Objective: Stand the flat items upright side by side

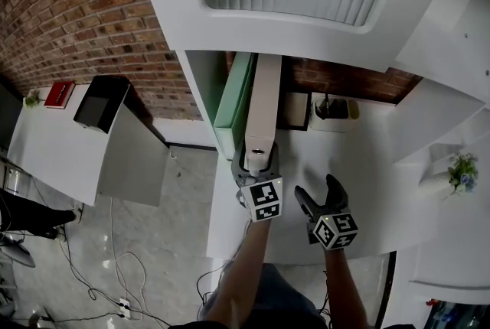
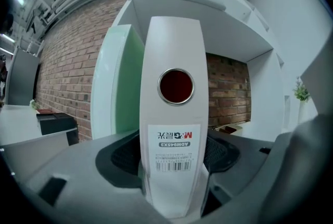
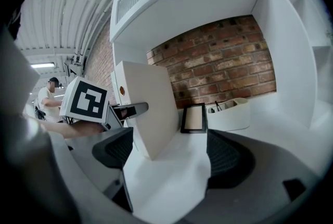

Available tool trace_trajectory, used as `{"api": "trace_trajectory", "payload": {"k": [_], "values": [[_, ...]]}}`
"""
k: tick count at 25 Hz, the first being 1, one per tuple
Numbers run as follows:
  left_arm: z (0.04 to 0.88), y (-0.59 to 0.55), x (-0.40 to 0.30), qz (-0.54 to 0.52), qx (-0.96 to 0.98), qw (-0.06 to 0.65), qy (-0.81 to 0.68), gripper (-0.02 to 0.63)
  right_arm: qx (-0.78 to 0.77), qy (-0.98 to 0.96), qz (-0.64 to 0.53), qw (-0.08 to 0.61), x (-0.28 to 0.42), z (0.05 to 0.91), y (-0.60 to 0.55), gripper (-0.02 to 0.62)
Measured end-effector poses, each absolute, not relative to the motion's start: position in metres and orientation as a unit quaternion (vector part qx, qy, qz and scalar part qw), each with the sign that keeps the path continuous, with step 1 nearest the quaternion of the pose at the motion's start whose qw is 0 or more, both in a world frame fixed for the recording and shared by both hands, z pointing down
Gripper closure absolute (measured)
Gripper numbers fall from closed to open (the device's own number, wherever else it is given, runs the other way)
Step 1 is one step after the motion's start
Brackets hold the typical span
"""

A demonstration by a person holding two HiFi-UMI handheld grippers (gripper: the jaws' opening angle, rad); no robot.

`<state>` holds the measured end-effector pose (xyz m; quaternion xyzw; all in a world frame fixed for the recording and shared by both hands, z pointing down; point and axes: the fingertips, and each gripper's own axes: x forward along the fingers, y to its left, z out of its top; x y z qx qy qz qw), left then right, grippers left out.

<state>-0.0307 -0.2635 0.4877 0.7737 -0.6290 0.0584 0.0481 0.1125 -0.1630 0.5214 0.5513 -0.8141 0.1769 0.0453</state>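
A mint-green file box stands upright at the left of the white desk, against the shelf unit's side wall. Right beside it a beige lever-arch binder stands upright, its spine with the round hole and label facing me. My left gripper is open, its jaws one on each side of that spine near the bottom, and the pads do not appear to press on it. My right gripper hovers open and empty over bare desk to the right.
A dark picture frame and a white desk organizer stand at the back by the brick wall. A small plant sits far right. A black box rests on a side table at the left.
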Motion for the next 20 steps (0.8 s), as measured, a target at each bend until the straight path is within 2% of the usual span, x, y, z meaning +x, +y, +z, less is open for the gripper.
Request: {"api": "trace_trajectory", "payload": {"k": [11,15,20], "values": [[0.479,-0.201,-0.037,0.078,0.812,0.029,-0.578,0.313,0.579,-0.799,0.16,0.022,0.11,0.505,-0.153,0.163],[0.461,-0.176,-0.038,0.076,0.84,0.022,-0.537,0.315,0.596,-0.79,0.144,0.011,0.114,0.491,-0.143,0.198],[0.447,-0.155,-0.034,0.073,0.867,0.025,-0.492,0.475,0.618,-0.778,0.11,0.0,0.121,0.466,-0.126,0.332]]}}
